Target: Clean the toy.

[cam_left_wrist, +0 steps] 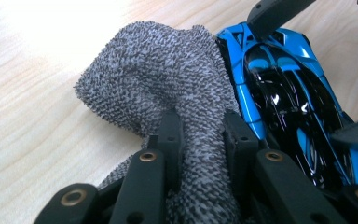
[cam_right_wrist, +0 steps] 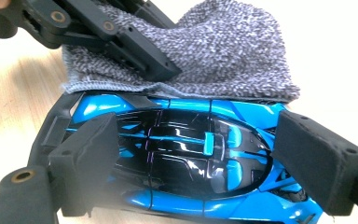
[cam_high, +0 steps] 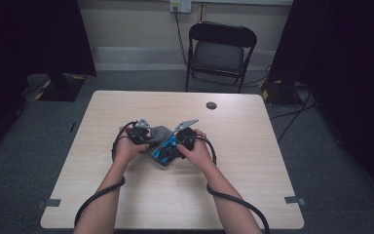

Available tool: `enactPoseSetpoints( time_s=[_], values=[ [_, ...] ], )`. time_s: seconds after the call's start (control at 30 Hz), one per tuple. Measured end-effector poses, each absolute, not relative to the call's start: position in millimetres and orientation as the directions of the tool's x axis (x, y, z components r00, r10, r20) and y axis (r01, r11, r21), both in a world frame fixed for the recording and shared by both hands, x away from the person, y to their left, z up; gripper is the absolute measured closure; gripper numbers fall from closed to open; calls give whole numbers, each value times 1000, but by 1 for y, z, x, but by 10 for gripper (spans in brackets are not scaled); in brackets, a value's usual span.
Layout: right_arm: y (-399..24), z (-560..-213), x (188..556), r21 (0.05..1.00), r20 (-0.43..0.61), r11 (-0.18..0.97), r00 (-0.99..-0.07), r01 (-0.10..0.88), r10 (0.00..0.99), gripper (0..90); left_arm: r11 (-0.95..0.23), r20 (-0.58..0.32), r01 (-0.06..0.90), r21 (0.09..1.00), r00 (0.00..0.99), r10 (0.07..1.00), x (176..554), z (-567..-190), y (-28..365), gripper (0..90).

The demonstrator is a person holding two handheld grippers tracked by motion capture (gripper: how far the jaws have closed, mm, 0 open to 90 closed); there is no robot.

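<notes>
So this looks like a wipe-down job caught mid-way: the left tool is pinching a bunched fold of the grey cloth between its pads, and the cloth is draped right up against one long side of the blue toy car, which sits just beside that tool. The right tool is spread wide around the car with a pad at each end of it, and I'd say it's gripping the car to keep it steady, though the right-hand pad may be only just touching, hard to call from that angle. In the high view both hands meet over the middle of the table, left tool and right tool nose to nose with the cloth and car between them. My read on progress: the grab-the-cloth and hold-the-car parts are done, and the cloth is covering only the far flank from the right tool's side, so the roof, the near flank and the ends look like they're still to go. As for the car itself, it's a low sports model, glossy bright blue with a black canopy and black panels, shiny enough to throw little highlights, and I can't spot any obvious dirt on the bits that show. The cloth is a nubby grey terry thing with a stitched hem.
</notes>
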State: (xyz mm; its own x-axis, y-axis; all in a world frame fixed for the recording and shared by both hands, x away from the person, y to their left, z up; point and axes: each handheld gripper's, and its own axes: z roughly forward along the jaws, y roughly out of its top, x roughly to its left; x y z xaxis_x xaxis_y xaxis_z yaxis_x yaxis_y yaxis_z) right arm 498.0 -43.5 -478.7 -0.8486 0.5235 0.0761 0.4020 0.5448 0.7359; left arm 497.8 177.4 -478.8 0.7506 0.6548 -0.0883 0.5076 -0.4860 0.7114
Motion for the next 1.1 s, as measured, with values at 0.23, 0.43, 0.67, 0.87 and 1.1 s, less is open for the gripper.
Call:
enactPoseSetpoints(
  time_s=[0.23, 0.43, 0.67, 0.87, 1.1],
  values=[
    [-44, -479, 498, 737, 75, 544, -849, 401, 523, 138, -498, -84, 497, 710, 763, 641, 491, -479, 186, 726],
    [-43, -479, 498, 736, 75, 545, -849, 401, 523, 138, -492, -91, 502, 711, 760, 643, 483, -479, 192, 726],
    [-43, -479, 498, 737, 75, 544, -848, 401, 524, 138, -484, -102, 511, 711, 755, 648, 475, -479, 199, 725],
    [-43, -478, 498, 735, 76, 546, -848, 403, 524, 138, -468, -111, 512, 720, 751, 651, 465, -481, 205, 725],
    [-42, -478, 497, 731, 76, 550, -848, 405, 524, 138, -470, -112, 516, 716, 749, 653, 457, -480, 208, 725]
  ],
)
